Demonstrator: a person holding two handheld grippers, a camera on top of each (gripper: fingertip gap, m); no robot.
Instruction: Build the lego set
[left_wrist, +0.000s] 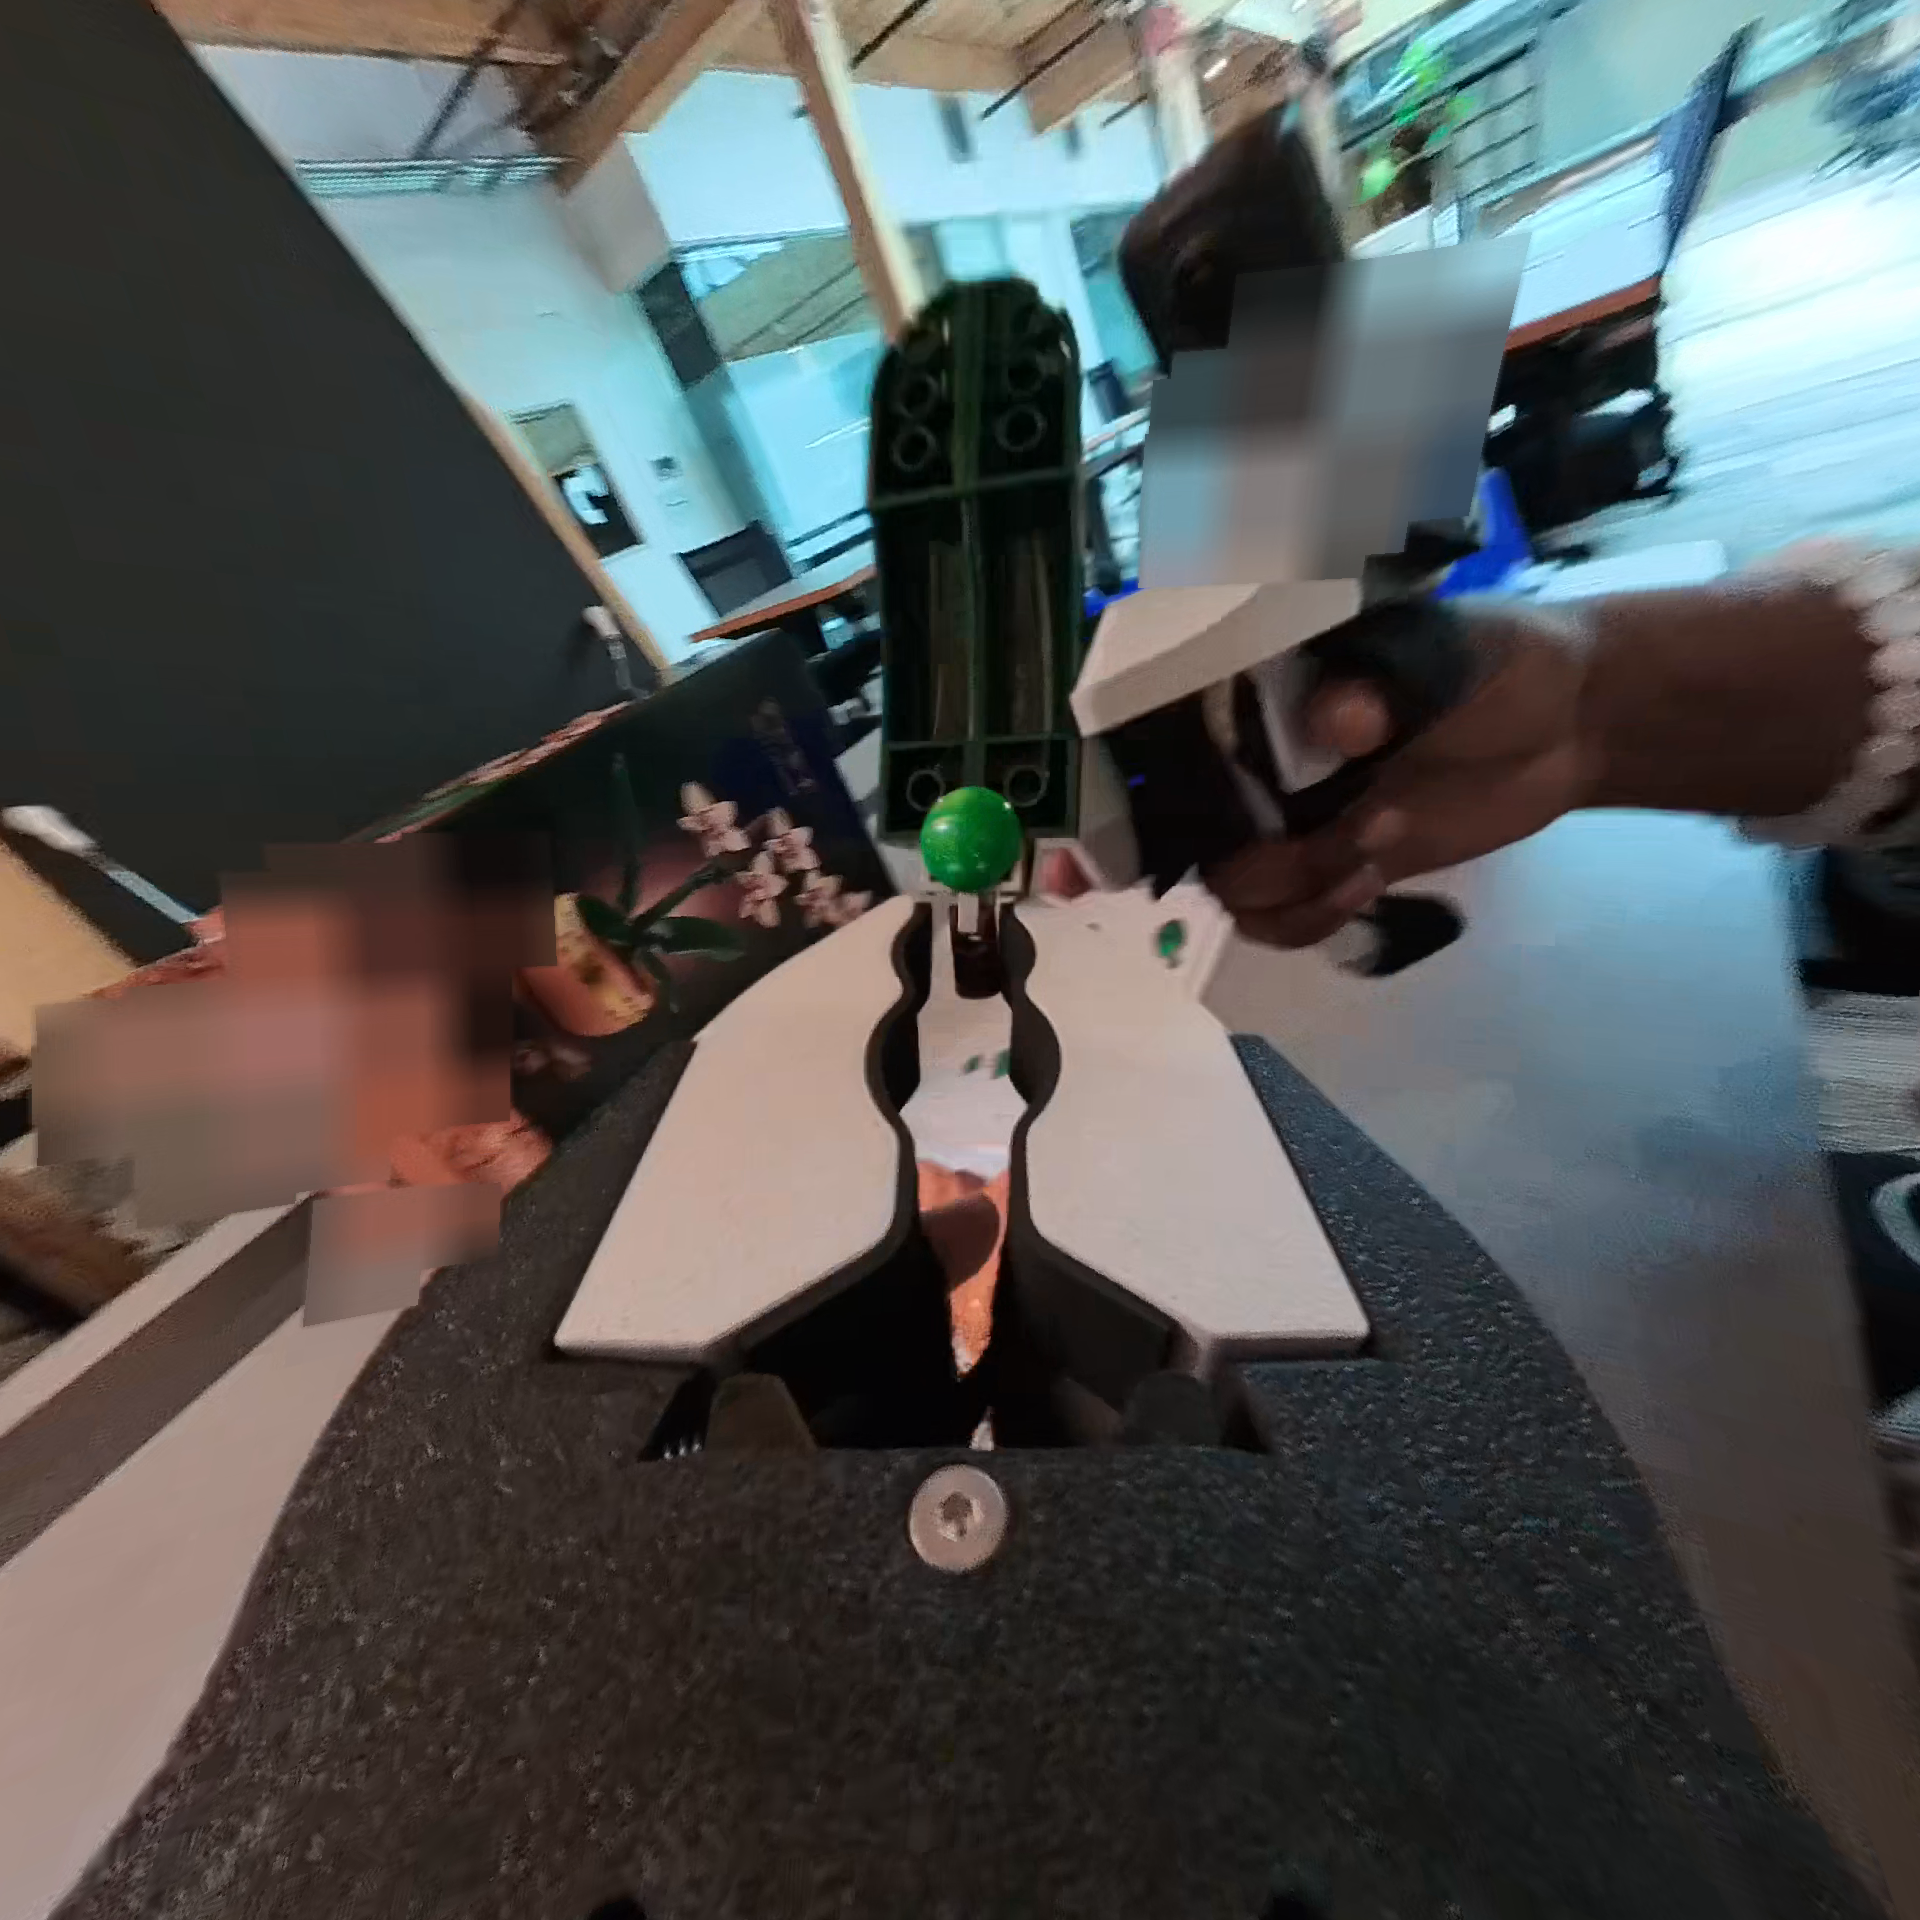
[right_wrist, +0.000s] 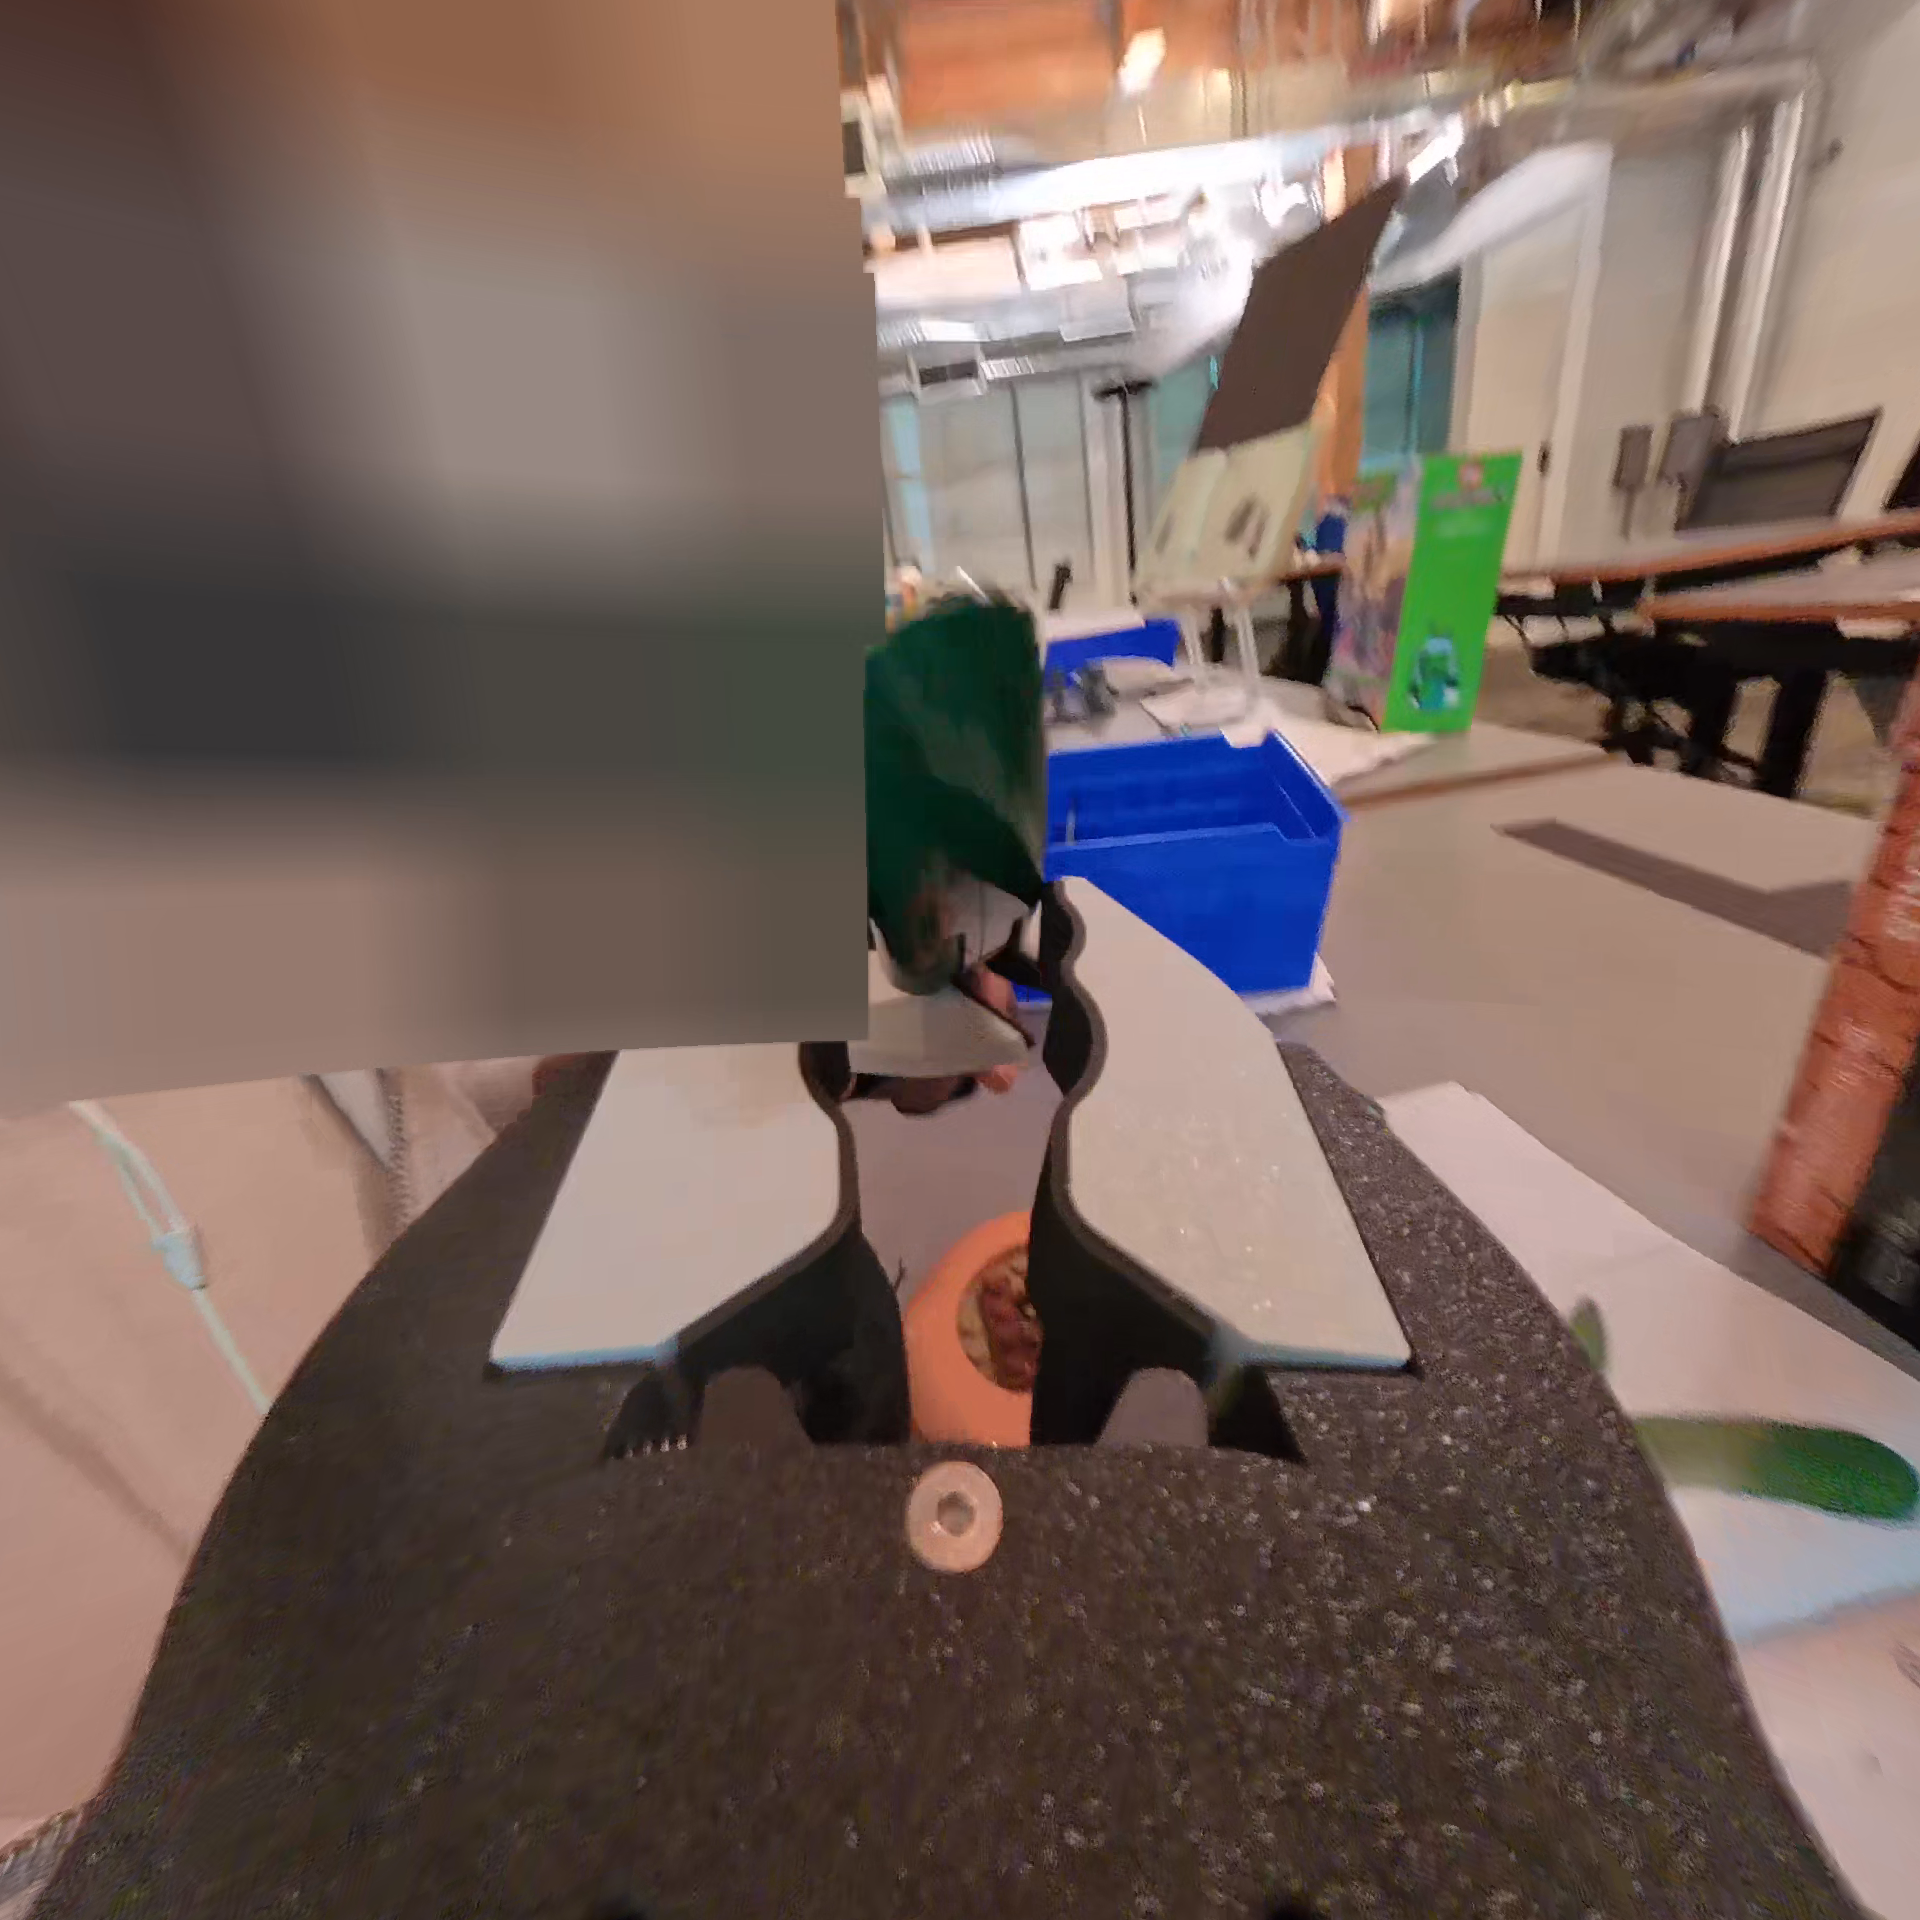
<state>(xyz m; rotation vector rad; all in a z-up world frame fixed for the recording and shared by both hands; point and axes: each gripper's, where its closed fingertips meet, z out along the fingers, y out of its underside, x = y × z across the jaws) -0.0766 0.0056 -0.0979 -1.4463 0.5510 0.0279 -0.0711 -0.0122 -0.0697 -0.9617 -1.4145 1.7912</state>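
Note:
In the left wrist view my left gripper (left_wrist: 966, 920) is shut on a small stem piece topped by a bright green ball (left_wrist: 970, 837). Just beyond it a long dark green leaf piece (left_wrist: 971, 561) stands upright with its underside toward me. The right gripper (left_wrist: 1081, 831), held by a hand, grips the leaf's base from the right. In the right wrist view the right gripper (right_wrist: 997, 935) closes on the blurred dark green leaf (right_wrist: 956, 748). Its left fingertip is hidden by a blurred patch. An orange pot (right_wrist: 961, 1340) sits on the table below its fingers.
The set's box with a flower picture (left_wrist: 727, 862) stands to the left. A blue bin (right_wrist: 1184, 842) sits behind the leaf. A white instruction sheet (right_wrist: 1558, 1278) with a loose green leaf (right_wrist: 1787, 1465) lies to the right. An orange-brown box (right_wrist: 1870, 1039) stands at the right edge.

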